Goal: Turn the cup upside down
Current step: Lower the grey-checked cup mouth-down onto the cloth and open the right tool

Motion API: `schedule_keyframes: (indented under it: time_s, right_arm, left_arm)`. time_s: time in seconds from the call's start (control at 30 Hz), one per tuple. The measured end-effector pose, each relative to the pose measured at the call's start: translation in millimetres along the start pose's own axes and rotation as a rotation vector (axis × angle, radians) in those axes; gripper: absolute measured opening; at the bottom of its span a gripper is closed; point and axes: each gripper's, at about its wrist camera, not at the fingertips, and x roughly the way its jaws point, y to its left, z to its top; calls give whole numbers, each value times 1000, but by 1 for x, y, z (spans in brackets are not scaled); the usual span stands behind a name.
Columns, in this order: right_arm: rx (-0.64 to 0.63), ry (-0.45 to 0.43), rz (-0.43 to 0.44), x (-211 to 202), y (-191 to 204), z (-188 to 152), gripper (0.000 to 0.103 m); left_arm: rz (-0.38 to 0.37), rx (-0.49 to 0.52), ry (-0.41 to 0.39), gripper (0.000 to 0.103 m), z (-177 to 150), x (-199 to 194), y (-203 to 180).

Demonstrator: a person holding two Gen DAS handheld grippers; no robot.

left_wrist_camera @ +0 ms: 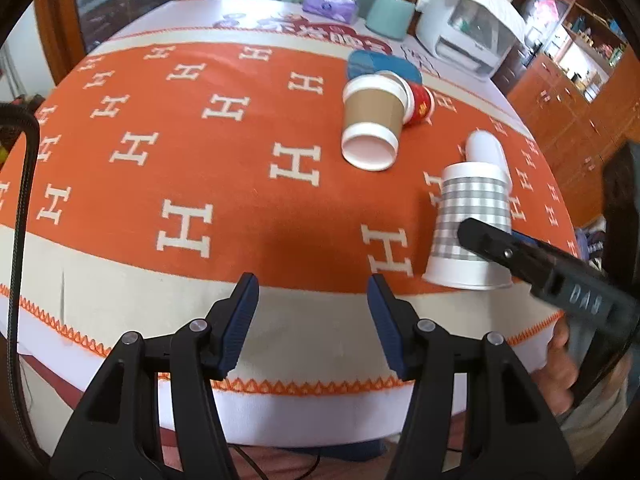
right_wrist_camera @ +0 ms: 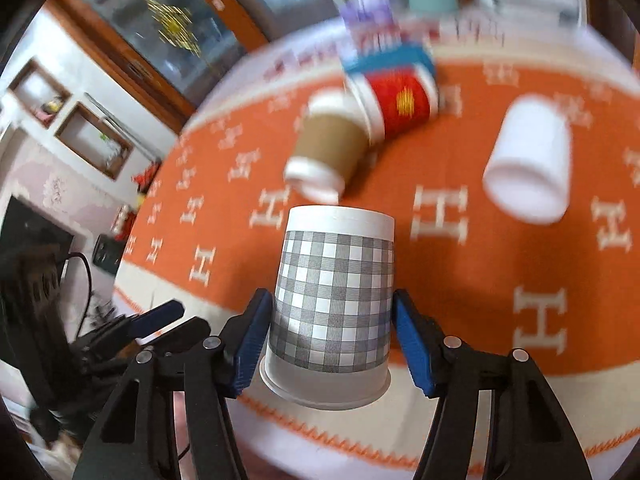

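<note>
A grey-and-white checked paper cup [right_wrist_camera: 332, 300] stands upside down, rim down, near the front edge of the orange cloth; it also shows in the left wrist view [left_wrist_camera: 472, 224]. My right gripper [right_wrist_camera: 332, 320] has its blue pads on either side of the cup, touching or nearly touching its walls. In the left wrist view one right finger [left_wrist_camera: 520, 256] lies across the cup. My left gripper [left_wrist_camera: 312, 324] is open and empty over the table's front edge, to the left of the cup.
A brown sleeved cup [left_wrist_camera: 372, 124] lies on its side, a red cup [left_wrist_camera: 420, 104] behind it, a white cup [left_wrist_camera: 486, 148] lying further right. A blue pouch [left_wrist_camera: 380, 64], a tissue pack [left_wrist_camera: 330, 2], a teal container [left_wrist_camera: 390, 14] and a white printer [left_wrist_camera: 468, 28] stand at the back.
</note>
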Motion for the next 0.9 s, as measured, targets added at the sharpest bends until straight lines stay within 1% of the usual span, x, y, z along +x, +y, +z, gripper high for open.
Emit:
schedule_keyframes:
  time_s: [0.03, 0.1, 0.17, 0.23, 0.3, 0.33, 0.43, 0.53, 0.67, 0.8, 0.87, 0.9]
  right_arm:
    - [-21, -48, -13, -2, 2, -4, 61]
    - [-67, -156, -66, -1, 6, -14, 61]
    - [-115, -232, -98, -2, 6, -23, 61]
    - [-164, -275, -139, 3, 9, -29, 61]
    - [-175, -277, -152, 9, 11, -31, 61]
    - [-179, -293, -154, 6, 9, -35, 61]
    - [-197, -300, -158, 6, 14, -44, 61]
    - [-221, -308, -162, 3, 14, -59, 61]
    - [-275, -310, -185, 0, 17, -74, 62]
    - [-307, -298, -188, 0, 20, -84, 64]
    - [-299, -278, -172, 2, 18, -85, 68]
    - [-290, -273, -166, 2, 17, -86, 72]
  left_arm:
    - [18, -5, -21, 54, 0, 0, -1]
    - [41, -10, -49, 54, 0, 0, -2]
    - [55, -16, -70, 54, 1, 0, -3]
    - [59, -22, -88, 54, 2, 0, -4]
    - [64, -23, -99, 54, 3, 0, -4]
    - [68, -24, -110, 54, 2, 0, -5]
    - [86, -25, -142, 54, 1, -2, -6]
    - [86, -39, -156, 54, -1, -1, -6]
    - [52, -61, -144, 54, -1, 3, -6]
    - [43, -59, -115, 55, -4, 9, -8]
    - [44, -61, -103, 57, -5, 10, -8]
    - [47, -61, -101, 60, -6, 11, -8]
